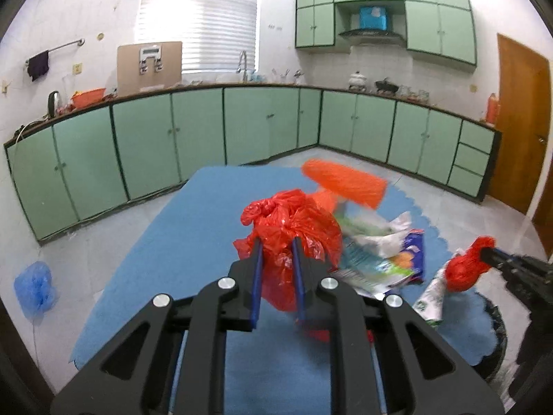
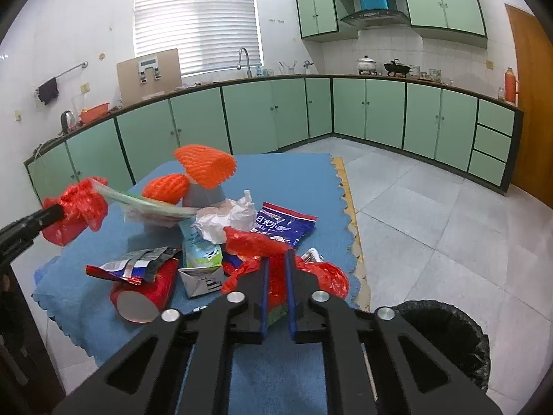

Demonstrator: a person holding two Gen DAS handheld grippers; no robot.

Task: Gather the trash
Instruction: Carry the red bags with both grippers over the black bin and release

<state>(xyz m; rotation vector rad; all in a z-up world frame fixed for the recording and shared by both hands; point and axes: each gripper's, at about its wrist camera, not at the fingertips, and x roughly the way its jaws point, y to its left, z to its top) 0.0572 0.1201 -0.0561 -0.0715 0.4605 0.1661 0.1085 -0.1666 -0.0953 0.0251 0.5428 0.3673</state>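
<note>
Here, in the left wrist view, the left gripper (image 1: 276, 242) has its fingers pinched on bunched red plastic of a red bag (image 1: 293, 238), held up above a blue mat (image 1: 166, 242). Behind the bag, trash lies on the mat: orange foam netting (image 1: 345, 181), crumpled white paper (image 1: 390, 235) and a blue snack packet (image 1: 413, 252). At the right edge the right gripper (image 1: 489, 252) clamps another bunch of the red bag over a black bin (image 1: 497, 342). In the right wrist view, the right gripper (image 2: 277, 259) has its fingers pressed nearly together on red plastic, the bag (image 2: 273, 269) spreading to both sides of them. Ahead on the mat (image 2: 304, 180) lie the netting (image 2: 207, 166), the paper (image 2: 238, 214), the packet (image 2: 287, 223), a small carton (image 2: 204, 280) and a red can (image 2: 145, 294) on its side. At far left the left gripper (image 2: 60, 211) grips the bag's other end. The bin (image 2: 449, 332) stands on the floor at lower right, just beside the mat.
</note>
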